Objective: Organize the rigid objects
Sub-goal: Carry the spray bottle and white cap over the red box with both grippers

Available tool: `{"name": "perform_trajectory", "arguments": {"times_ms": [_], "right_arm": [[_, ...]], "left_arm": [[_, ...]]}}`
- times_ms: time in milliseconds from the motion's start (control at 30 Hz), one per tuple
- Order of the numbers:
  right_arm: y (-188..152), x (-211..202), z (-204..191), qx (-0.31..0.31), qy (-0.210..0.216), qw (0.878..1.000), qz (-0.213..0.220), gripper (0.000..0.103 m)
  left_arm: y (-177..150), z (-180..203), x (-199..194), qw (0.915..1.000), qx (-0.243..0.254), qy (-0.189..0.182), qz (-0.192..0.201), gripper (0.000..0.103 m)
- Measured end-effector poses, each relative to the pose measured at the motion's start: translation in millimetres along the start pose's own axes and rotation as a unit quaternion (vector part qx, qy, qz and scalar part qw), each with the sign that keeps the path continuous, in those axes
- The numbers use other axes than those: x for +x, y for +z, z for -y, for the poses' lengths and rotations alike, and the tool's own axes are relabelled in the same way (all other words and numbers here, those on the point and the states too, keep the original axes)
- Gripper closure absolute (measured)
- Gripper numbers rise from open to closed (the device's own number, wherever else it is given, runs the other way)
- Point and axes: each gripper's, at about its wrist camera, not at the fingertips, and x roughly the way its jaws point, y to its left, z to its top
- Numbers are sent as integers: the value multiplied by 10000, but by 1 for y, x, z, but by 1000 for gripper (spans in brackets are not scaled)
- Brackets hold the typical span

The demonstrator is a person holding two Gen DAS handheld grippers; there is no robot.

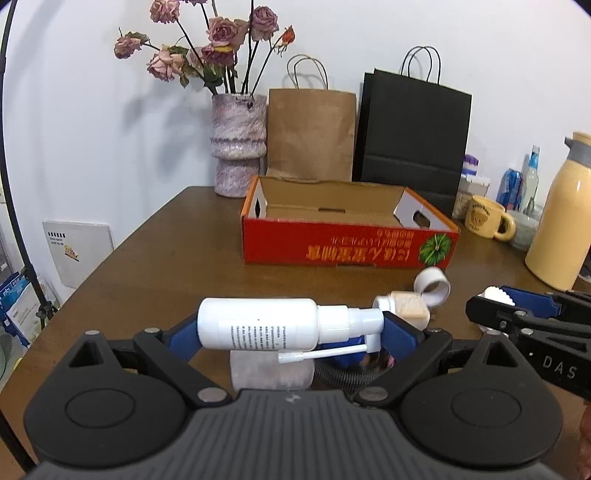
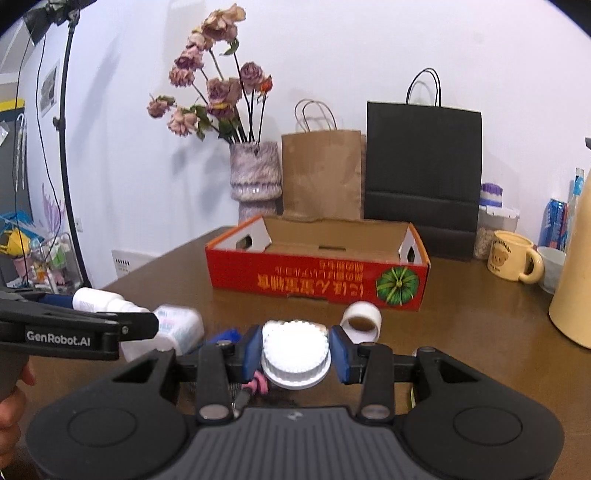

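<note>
Plain white wall point(image 1: 369, 33) behind, evenly lit, soft shadows. Brown wooden worktop point(image 1: 155, 266) with a rounded far corner. Against the wall stand a vase point(image 1: 238, 144) of dried roses, a brown paper bag point(image 1: 310, 133) and a black one point(image 1: 413, 133) (both upright). A black lamp stand point(image 2: 68, 147) rises at the left.

A white spray bottle point(image 1: 258, 325) lies crosswise, its nozzle end to the right and a thin spray tube folded beneath it, lifted above the brown table point(image 1: 155, 280). A white ribbed jar lid point(image 2: 294, 350) (round, with a scalloped edge) is held up too, top facing the camera. The red cardboard box point(image 1: 343, 243) stands open and empty behind. A small white ring point(image 1: 433, 286) lies just before it, beside a pale capped bottle point(image 1: 404, 308).
</note>
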Motion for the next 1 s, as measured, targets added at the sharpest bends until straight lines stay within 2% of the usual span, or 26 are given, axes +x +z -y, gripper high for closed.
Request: {"name": "perform_trajectory", "arguments": {"times_ms": [567,1000], "right_arm": [[53,45,20,127,-12,9996,259,64],[88,110,39,171,106,9998,40,64]], "left_arm": [[72,10,33,9992,-172,30,371,5],[113,11,88,9990,-320,31,303,5]]}}
